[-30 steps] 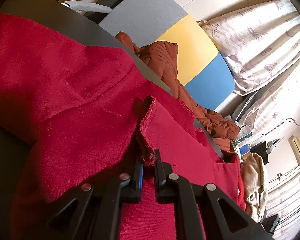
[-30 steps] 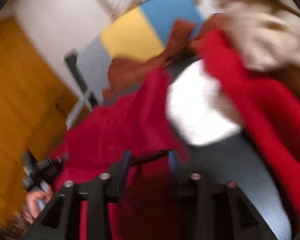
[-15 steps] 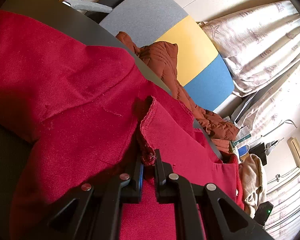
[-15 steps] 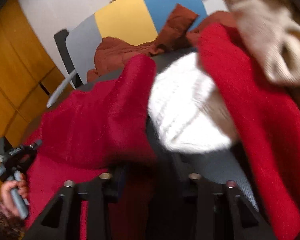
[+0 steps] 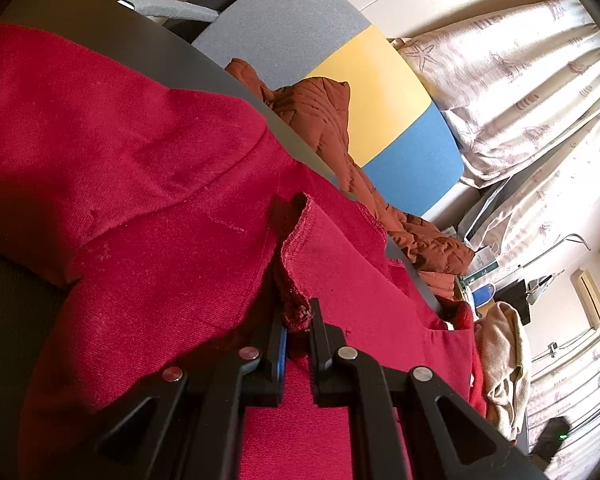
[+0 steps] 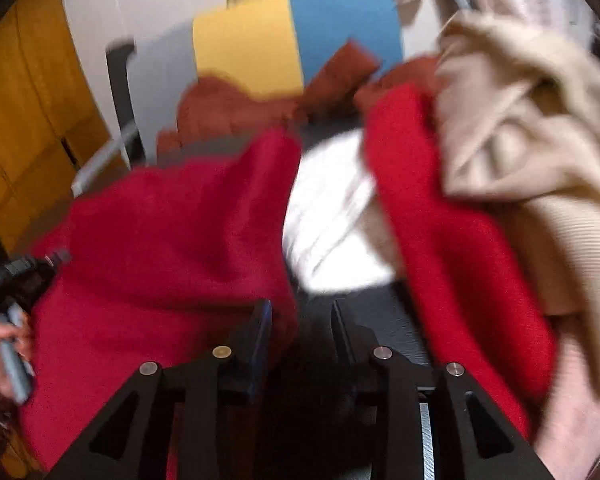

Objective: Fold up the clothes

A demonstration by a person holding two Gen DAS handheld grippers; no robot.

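Note:
A red knit garment (image 5: 148, 184) lies spread over a dark round table (image 5: 100, 12). My left gripper (image 5: 298, 320) is shut on a frayed edge of this red garment and pinches it just above the cloth. In the right wrist view the red garment (image 6: 172, 240) fills the left and a second red fold (image 6: 452, 240) runs down the right. My right gripper (image 6: 300, 312) is open, its fingers a hand's width apart, with the red cloth edge at its left finger. The view is blurred.
A rust quilted jacket (image 5: 320, 112) lies behind the table against a grey, yellow and blue panel (image 5: 384, 92). A beige knit garment (image 6: 540, 140) is heaped at right. A bright sunlit patch (image 6: 332, 216) falls on the table. Curtains (image 5: 520, 80) hang behind.
The left gripper keeps its hold, almost still. The right gripper has opened again and shifted, and the red fold it had closed around now lies beside its left finger.

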